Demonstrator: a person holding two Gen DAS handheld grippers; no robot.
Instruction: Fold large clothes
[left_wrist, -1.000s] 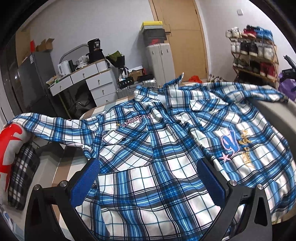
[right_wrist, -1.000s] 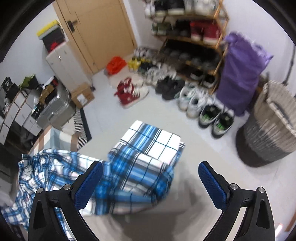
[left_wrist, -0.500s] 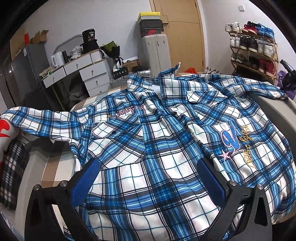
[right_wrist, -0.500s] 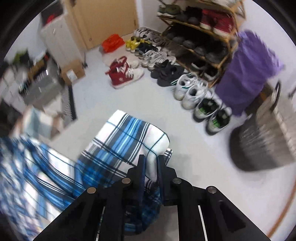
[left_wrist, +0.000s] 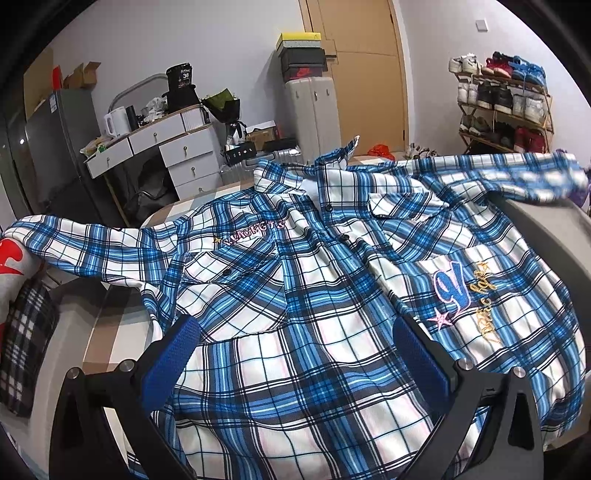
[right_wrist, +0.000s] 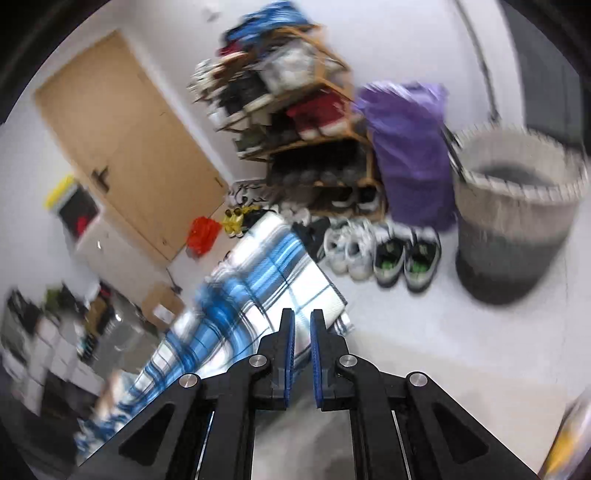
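- Left wrist view: the blue-and-white plaid shirt (left_wrist: 295, 295) lies spread front-up over the grey worktop (left_wrist: 546, 236), collar toward the far side, one sleeve trailing off the left edge and the other stretched out to the right.
- The left tool (left_wrist: 295, 354) hovers over the lower hem with its blue pads (left_wrist: 168, 360) wide apart; cloth shows between them, but nothing is pinched.
- The far right sleeve (left_wrist: 532, 177) looks blurred and raised off the worktop, which suggests it is being pulled.
- Right wrist view: the picture is smeared by motion. The right tool (right_wrist: 300, 332) has just been closing, and its pads now stand almost together with a fold of the plaid sleeve (right_wrist: 266, 280) pinched between them, near the cuff.
- Behind the sleeve are the floor, a shoe rack (right_wrist: 295, 110), a purple bag (right_wrist: 410, 147) and a woven basket (right_wrist: 517, 206).
- Risk: the grip looks thin, on only an edge of the cuff, so a fast swing across the body could let the cloth slip out.
- Risk: with the left tool holding nothing down, a hard pull on the sleeve could drag the whole shirt sideways and wrinkle the front.
- Risk: the left sleeve hangs off the edge and its weight may pull the shirt that way.
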